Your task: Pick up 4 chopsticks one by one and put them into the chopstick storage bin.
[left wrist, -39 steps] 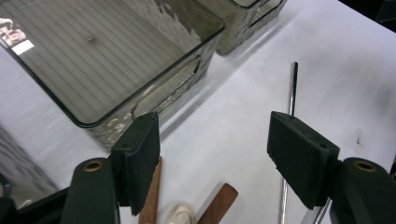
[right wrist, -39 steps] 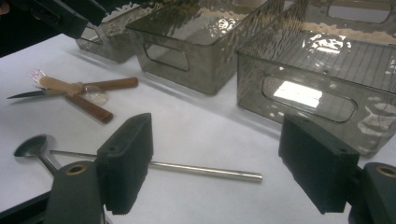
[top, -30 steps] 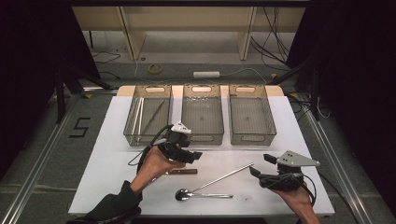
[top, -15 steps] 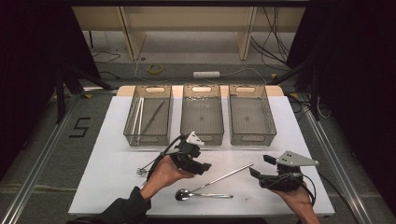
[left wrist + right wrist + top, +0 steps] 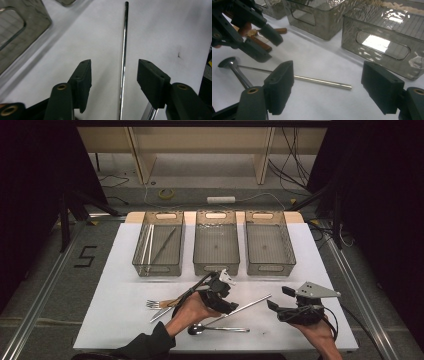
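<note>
Left gripper view: chopstick (image 5: 123,60), near end cut off below.

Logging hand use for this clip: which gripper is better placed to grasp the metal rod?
Left. The left gripper is open with the metal rod lying between its jaws. The right gripper, also open, sits beyond the rod's far tip.

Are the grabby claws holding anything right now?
No, nothing is held. The left gripper has its jaws open on either side of the metal rod, not touching it. The right gripper is open too.
</note>
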A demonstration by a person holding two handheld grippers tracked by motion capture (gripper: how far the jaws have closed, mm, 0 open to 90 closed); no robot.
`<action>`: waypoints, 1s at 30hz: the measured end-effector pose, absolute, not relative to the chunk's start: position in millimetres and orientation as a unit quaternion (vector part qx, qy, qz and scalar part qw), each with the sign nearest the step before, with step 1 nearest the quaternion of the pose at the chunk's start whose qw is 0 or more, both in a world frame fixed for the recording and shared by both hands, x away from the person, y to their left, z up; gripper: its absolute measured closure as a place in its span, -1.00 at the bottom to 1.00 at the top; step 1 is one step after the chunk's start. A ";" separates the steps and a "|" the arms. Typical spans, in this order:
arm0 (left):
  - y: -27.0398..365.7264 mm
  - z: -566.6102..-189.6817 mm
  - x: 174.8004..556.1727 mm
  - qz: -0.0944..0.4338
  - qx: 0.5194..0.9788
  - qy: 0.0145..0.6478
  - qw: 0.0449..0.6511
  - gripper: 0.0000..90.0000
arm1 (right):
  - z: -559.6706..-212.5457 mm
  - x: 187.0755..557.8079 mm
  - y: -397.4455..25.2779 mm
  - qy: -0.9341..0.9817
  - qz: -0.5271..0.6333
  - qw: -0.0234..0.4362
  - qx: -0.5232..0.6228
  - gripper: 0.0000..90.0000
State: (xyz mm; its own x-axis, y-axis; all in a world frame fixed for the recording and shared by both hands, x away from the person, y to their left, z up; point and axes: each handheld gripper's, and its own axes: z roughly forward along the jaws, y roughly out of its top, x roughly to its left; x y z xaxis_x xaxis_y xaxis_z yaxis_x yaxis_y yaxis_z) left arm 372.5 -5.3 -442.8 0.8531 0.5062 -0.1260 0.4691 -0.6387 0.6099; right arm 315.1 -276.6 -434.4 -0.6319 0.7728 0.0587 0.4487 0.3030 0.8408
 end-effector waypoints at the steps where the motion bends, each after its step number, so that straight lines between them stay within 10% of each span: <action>1: -6.3 -443.9 372.9 0.025 0.906 0.268 0.328 0.08 | -434.0 315.1 -276.7 0.786 0.445 0.182 0.388 -0.40; 30: -36.4 -469.8 371.3 0.021 0.933 0.230 0.276 0.69 | -434.8 315.6 -276.8 0.787 0.444 0.181 0.388 -0.40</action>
State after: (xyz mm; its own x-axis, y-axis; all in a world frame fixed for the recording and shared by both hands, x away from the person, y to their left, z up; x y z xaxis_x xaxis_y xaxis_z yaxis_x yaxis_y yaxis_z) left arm 371.3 -36.4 -469.8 0.8934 0.4408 -0.0874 0.4173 -0.7417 0.5250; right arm 315.6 -276.8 -434.8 -0.6339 0.7711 0.0598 0.4501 0.3049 0.8393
